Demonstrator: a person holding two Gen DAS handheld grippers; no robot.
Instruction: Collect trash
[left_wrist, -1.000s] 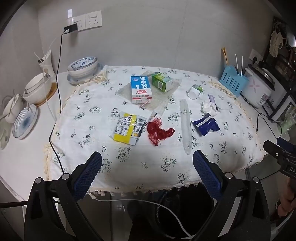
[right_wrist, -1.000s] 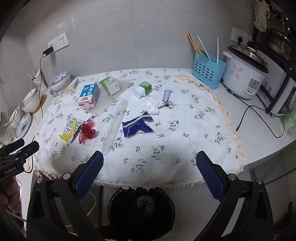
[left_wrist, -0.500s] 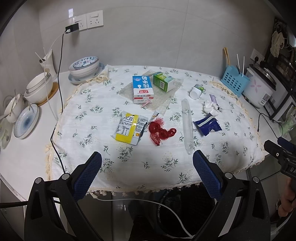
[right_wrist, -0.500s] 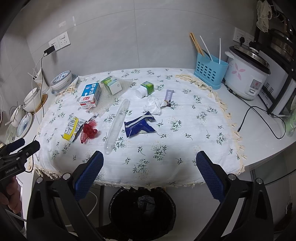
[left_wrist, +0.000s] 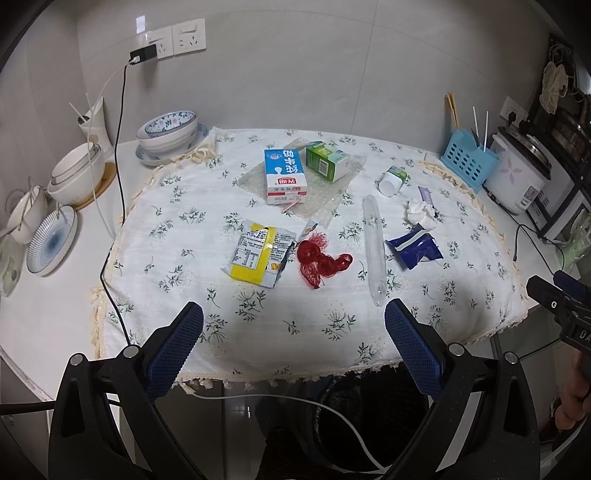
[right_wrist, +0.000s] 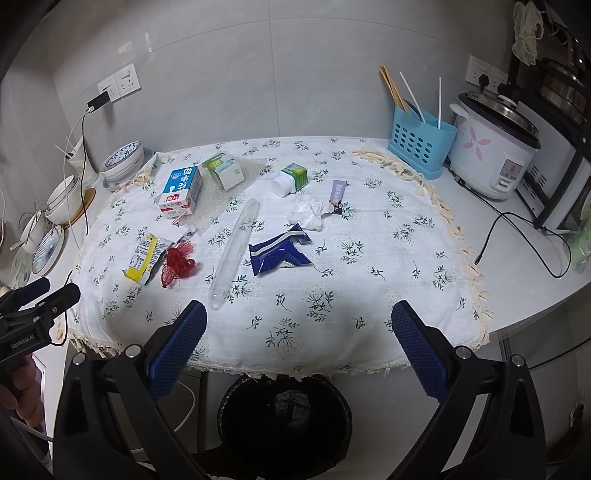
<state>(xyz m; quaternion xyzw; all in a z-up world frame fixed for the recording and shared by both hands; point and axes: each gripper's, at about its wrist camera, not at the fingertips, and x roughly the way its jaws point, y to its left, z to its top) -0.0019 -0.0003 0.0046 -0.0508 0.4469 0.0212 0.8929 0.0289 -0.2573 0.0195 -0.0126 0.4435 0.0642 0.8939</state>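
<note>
Grey tiled wall (right_wrist: 295, 74) behind a white counter (right_wrist: 524, 295).

Rice cooker (right_wrist: 495, 151), blue utensil caddy (right_wrist: 421, 146), stacked bowls (left_wrist: 168, 131), striped plate (left_wrist: 51, 240), floral tablecloth (right_wrist: 388, 236)

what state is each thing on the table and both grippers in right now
left gripper: open, empty
right gripper: open, empty
milk carton: lying flat
green box: on its side
white bottle: tipped over, capped
yellow wrapper: torn open
blue wrapper: crumpled
tissue: crumpled
bin: open, bag-lined
</note>
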